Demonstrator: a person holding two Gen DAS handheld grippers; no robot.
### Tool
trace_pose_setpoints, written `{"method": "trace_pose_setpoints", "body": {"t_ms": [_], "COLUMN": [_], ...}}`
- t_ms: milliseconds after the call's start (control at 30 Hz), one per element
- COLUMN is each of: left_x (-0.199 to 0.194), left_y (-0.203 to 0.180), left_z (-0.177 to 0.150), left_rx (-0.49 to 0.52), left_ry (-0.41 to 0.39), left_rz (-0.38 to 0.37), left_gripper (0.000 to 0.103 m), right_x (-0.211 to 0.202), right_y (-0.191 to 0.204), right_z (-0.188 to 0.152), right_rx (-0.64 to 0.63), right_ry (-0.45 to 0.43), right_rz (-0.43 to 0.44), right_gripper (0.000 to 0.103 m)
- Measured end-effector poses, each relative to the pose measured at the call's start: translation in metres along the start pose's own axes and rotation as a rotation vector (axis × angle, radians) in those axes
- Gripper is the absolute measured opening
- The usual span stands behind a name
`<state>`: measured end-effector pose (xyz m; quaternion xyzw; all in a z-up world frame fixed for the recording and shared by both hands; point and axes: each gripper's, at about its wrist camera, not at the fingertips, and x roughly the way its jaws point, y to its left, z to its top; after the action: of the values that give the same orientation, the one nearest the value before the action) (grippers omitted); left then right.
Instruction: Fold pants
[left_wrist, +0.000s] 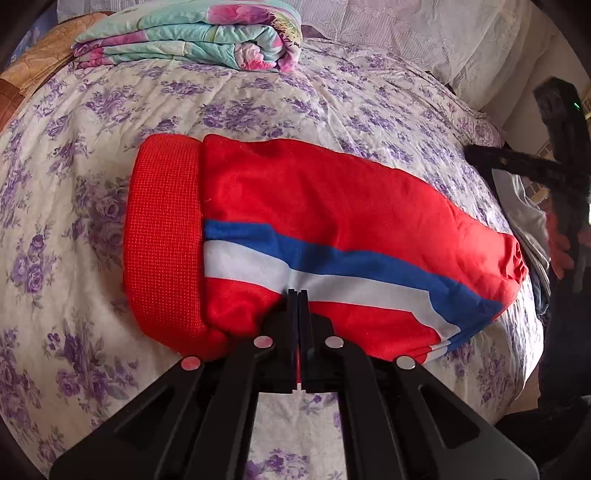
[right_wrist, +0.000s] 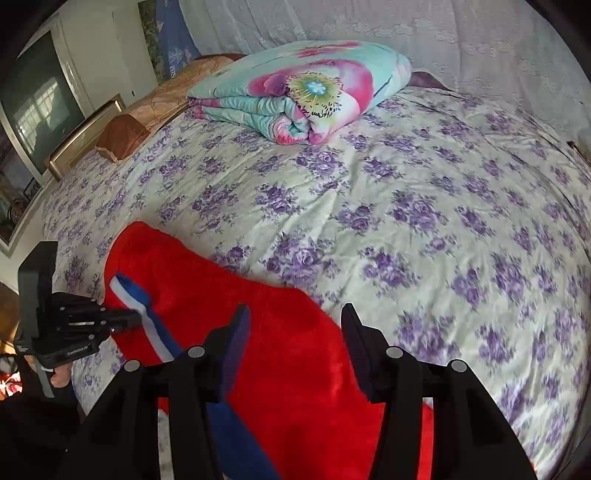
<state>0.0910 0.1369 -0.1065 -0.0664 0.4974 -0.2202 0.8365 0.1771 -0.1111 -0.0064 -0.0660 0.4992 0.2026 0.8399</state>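
Red pants (left_wrist: 332, 206) with a blue and white side stripe lie folded across the flowered bed sheet (left_wrist: 258, 107). Their ribbed waistband (left_wrist: 162, 240) is at the left. My left gripper (left_wrist: 297, 293) is shut on the pants' near edge, right at the stripe, and a sliver of red cloth shows between its fingers. The right wrist view shows the same left gripper (right_wrist: 127, 318) pinching the pants (right_wrist: 295, 376) from the left. My right gripper (right_wrist: 295, 314) hovers over the red cloth, open, with nothing between its fingers.
A folded flowered quilt (left_wrist: 192, 33) (right_wrist: 295, 92) lies at the far side of the bed. Brown pillows (right_wrist: 147, 114) and a headboard run along the far left. The bed's edge and a person's hand (left_wrist: 559, 247) holding a blurred dark tool are at the right.
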Motion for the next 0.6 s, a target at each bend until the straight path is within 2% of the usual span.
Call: {"method": "trace_pose_setpoints", "body": {"t_ms": [133,267,400,433,500,567,600], "left_x": [0.001,0.001,0.001,0.001,0.001,0.001,0.001], "left_y": [-0.002,-0.002,-0.004,-0.005,-0.004,-0.004,-0.004], "left_z": [0.002,0.002,0.004,0.004,0.005,0.005,0.005], "left_rx": [0.015,0.028,0.050,0.054,0.056,0.056,0.057], "left_ry": [0.005,0.011,0.017,0.017,0.016,0.015,0.015], "left_rz": [0.001,-0.001,0.010,0.013,0.015,0.016,0.018], "left_gripper": [0.002,0.002,0.002,0.002,0.002,0.001,0.001], "right_x": [0.051,0.078,0.085,0.086,0.089,0.092,0.094], "right_y": [-0.011,-0.010,-0.008,-0.008,-0.005,0.003,0.003], "right_z": [0.021,0.012,0.002,0.001,-0.001,-0.005,-0.005], "right_rx": [-0.016,-0.041,-0.052,-0.051,-0.058,-0.084,-0.081], "right_ry": [0.090,0.156,0.198,0.208,0.228,0.243,0.248], "right_rz": [0.065,0.120,0.181,0.198,0.225,0.192,0.174], "right_gripper": [0.051,0.051,0.050,0.048,0.033,0.020,0.009]}}
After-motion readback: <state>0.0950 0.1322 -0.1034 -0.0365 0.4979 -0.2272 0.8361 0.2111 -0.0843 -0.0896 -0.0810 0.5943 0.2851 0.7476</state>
